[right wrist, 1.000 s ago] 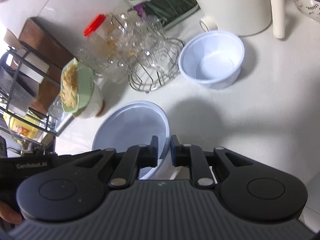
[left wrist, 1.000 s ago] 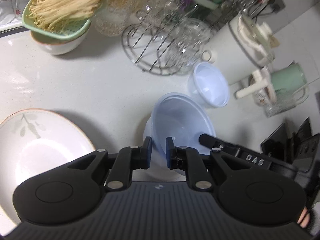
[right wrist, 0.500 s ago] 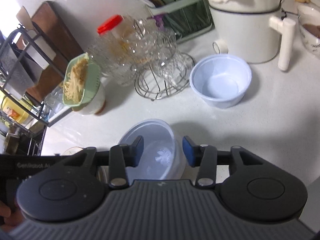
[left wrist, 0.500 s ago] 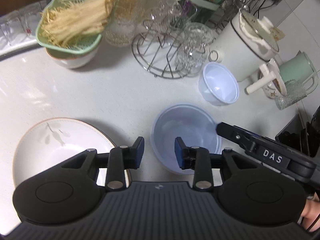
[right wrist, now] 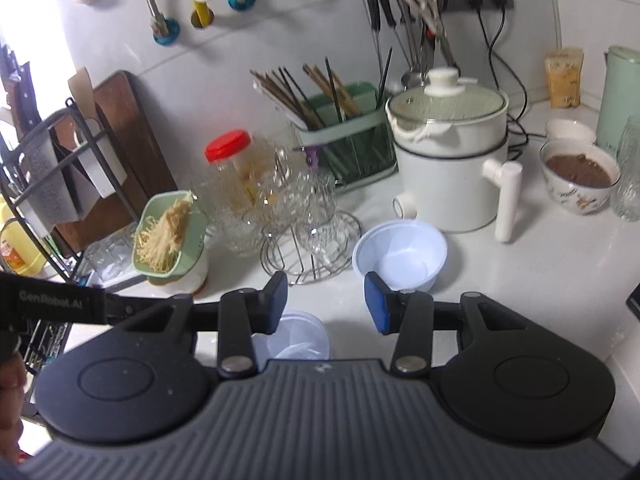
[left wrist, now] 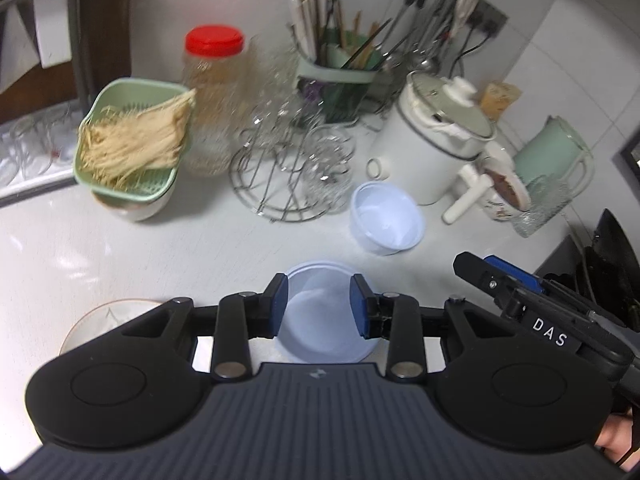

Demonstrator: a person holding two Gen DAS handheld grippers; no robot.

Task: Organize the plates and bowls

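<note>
A large pale-blue plastic bowl [left wrist: 320, 332] rests on the white counter [left wrist: 120, 248], seen from above between the fingers of my left gripper [left wrist: 319, 304]. That gripper is open, raised above the bowl and apart from it. Behind it and to the right stands a smaller white plastic bowl [left wrist: 386, 222]. A white plate with a leaf pattern [left wrist: 104, 316] lies at the left. My right gripper [right wrist: 326, 296] is open and empty above the counter, with the large bowl [right wrist: 296, 338] under it and the small bowl [right wrist: 400, 256] just ahead. Its fingers [left wrist: 500, 272] show at the right of the left wrist view.
A green strainer of enoki mushrooms [left wrist: 136, 144] sits on a bowl at the back left. Beside it are a red-lidded jar [left wrist: 214, 92], a wire rack of glasses [left wrist: 296, 176], a chopstick holder [right wrist: 348, 136] and a white pot [right wrist: 448, 160]. A bowl of brown food [right wrist: 580, 176] stands at the right.
Both grippers were shut on the large plastic bowl's rim. They have opened, let it go and lifted away, and the bowl now sits on the counter.
</note>
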